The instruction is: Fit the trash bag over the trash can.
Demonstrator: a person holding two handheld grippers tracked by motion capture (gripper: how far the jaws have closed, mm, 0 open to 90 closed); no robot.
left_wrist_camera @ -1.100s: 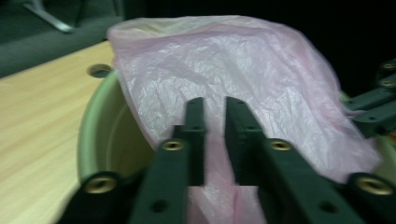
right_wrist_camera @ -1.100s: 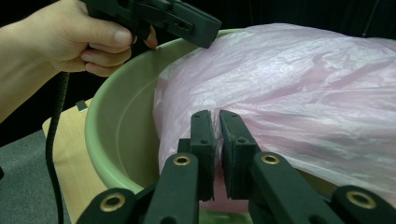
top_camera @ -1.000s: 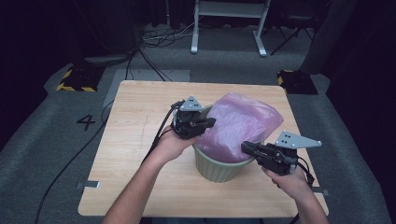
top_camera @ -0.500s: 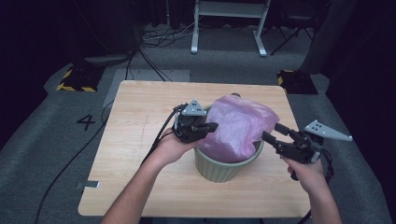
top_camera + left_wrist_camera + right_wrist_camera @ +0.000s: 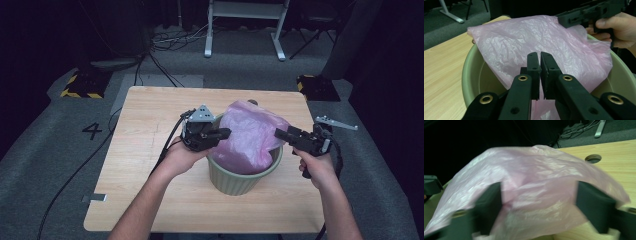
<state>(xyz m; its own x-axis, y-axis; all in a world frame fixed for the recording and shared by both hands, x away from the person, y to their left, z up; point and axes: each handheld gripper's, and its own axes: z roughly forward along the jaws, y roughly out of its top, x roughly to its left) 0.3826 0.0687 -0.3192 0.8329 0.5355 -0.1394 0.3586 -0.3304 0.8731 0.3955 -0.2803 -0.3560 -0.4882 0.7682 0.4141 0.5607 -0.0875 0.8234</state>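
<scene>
Left gripper [image 5: 540,58]: jaws together, pinching a fold of the pink bag [image 5: 250,137] at the near wall of the green bin [image 5: 242,182]. Right gripper [image 5: 537,195]: jaws wide apart, bag film between them. Since half a second ago the right gripper [image 5: 280,133] has swung in from off the table edge to the bag's right side — the left has stayed put. The right gripper view shows a hole in the table [image 5: 593,158] — the high view has it behind the bag.

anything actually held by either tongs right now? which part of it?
Left tongs are shut on the pink bag, pinching its film just inside the green bin rim. Right tongs are open, jaws astride the bag's side, not clamped.
</scene>
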